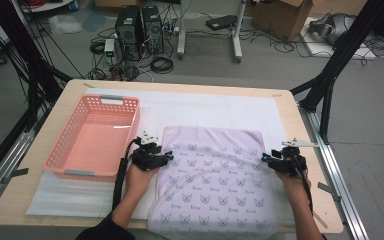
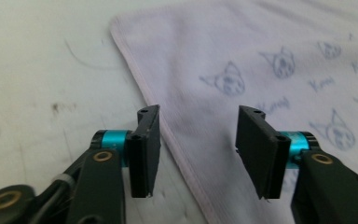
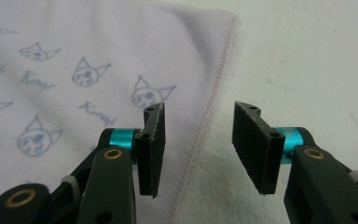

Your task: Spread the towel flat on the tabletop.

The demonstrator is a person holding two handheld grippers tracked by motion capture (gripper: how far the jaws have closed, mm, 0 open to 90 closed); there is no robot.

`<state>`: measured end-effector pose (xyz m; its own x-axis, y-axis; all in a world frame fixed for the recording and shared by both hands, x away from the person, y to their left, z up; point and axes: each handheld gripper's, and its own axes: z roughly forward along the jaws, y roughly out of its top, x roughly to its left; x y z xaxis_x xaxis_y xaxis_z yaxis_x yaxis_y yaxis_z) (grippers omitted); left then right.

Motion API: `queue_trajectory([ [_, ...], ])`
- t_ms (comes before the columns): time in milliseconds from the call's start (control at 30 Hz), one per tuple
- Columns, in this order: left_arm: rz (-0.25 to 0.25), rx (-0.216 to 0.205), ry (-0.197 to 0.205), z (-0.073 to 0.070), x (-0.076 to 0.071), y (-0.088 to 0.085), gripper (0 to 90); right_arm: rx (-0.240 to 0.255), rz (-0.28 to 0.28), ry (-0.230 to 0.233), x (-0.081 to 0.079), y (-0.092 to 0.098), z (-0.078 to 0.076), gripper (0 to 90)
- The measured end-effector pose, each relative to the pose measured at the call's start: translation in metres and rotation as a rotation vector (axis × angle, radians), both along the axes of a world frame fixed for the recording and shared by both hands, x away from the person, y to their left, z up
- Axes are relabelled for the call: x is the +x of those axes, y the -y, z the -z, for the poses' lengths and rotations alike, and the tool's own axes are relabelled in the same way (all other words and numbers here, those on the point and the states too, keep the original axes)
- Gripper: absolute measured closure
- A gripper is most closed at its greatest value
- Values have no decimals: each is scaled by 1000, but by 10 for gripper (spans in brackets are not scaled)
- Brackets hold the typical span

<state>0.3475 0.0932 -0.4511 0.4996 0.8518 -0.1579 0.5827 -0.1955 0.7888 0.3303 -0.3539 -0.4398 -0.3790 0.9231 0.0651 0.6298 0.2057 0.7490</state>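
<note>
Soft printed towel (image 1: 215, 175), stitched hem, flat

Soft printed cloth on a matt white mat, plastic basket beside it.
Towel (image 1: 215, 180): pale lilac knit cloth, matt, stitched hem, printed cat faces. Basket (image 1: 94, 135): pink perforated plastic, slight sheen. Table (image 1: 300, 125): light wood edge, smooth. Mat (image 1: 200, 107): white, matt, scuffed. Gripper pads (image 2: 147, 149): black, matt, with glossy teal metal collars.

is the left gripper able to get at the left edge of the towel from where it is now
Probably yes. The left gripper stands open, its jaws either side of the towel edge, and nothing lies between them. The pink basket sits off to the side, out of the way.
</note>
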Motion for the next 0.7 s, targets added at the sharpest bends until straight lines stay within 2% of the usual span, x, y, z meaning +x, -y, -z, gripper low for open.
queue_trajectory([
  [33, -5, 25, 7, -1, 1, 2, 533, -5, -1, -5, 3, -1, 1, 542],
  [67, -13, 70, 18, -2, 2, 4, 615, -15, -6, -10, 5, -2, 2, 560],
  [100, -15, 78, 21, -2, 3, 3, 720, -29, -11, -17, 8, -4, 4, 580],
  [133, -13, 58, 8, -2, 5, 1, 830, -41, -14, -23, 10, -5, 5, 594],
  [167, -15, 53, -15, -4, 8, 0, 851, -37, -17, -13, 11, -6, 5, 675],
  [200, -29, 84, -19, -7, 10, 2, 859, -34, -29, -14, 13, -7, 6, 739],
  [233, -45, 116, -1, -9, 12, 2, 863, -22, -49, -22, 14, -8, 6, 853],
  [300, -74, 77, -10, -12, 17, -1, 863, -40, -56, -30, 17, -11, 4, 872],
  [367, -79, 87, -8, -12, 18, -2, 864, -72, -29, -13, 18, -12, 3, 879],
  [433, -74, 92, -12, -10, 17, -2, 865, -49, 8, -18, 19, -9, 4, 879],
  [467, -77, 89, -5, -9, 16, -3, 859, -23, 17, -21, 20, -8, 5, 878],
  [500, -79, 74, -11, -9, 15, -3, 836, -18, 21, -19, 19, -7, 5, 872],
  [533, -71, 59, -16, -10, 14, -4, 777, -29, 23, -13, 18, -8, 4, 853],
  [600, -39, 22, -10, -12, 12, -5, 576, -46, 41, 15, 15, -7, 1, 675],
  [700, 5, -49, 36, -14, 3, -6, 439, 27, 41, 42, 8, 0, -6, 566],
])
